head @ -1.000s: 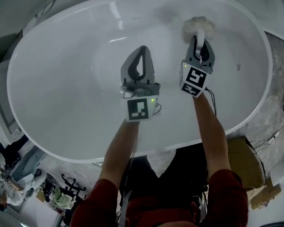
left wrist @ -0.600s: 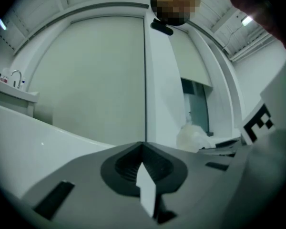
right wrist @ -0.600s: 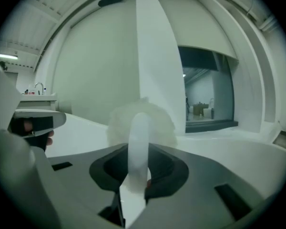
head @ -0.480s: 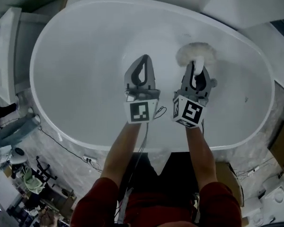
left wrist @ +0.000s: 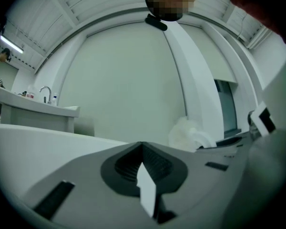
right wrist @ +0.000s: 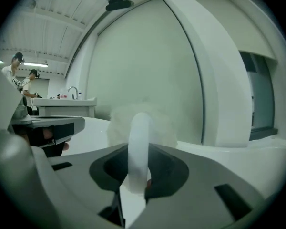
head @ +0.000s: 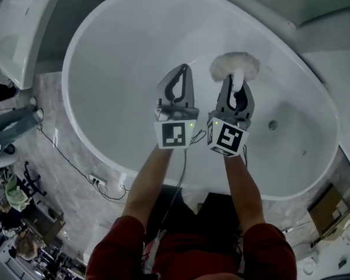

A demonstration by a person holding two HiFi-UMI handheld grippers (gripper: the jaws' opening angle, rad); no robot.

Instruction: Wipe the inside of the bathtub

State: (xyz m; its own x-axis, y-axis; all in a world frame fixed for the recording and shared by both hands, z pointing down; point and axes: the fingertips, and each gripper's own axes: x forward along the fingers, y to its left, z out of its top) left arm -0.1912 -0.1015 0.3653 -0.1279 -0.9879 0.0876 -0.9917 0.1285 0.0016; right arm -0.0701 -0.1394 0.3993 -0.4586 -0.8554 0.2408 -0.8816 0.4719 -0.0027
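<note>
The right gripper's (head: 236,85) jaws are clamped on the white handle (right wrist: 137,142) of a fluffy white scrubber. The handle stands upright between them, and the scrubber's woolly head (head: 234,65) sticks out just past the jaw tips. The head lies over the inner wall of the bathtub (head: 114,69), toward the far edge and about midway along it. Whether it presses on the wall cannot be told.

The left gripper's (head: 182,72) jaws are closed tip to tip with nothing between them. It hangs over the inside of the tub, just beside the right gripper on its left and level with it. In the left gripper view the woolly head shows past the closed jaws, to their right.

The drain (head: 272,124) sits in the tub's bottom toward the right end, apart from both grippers. Bare forearms run back over the tub's near edge to red sleeves (head: 119,249). A cable (head: 102,184) trails on the marble floor (head: 52,156) by the tub's near left edge.
</note>
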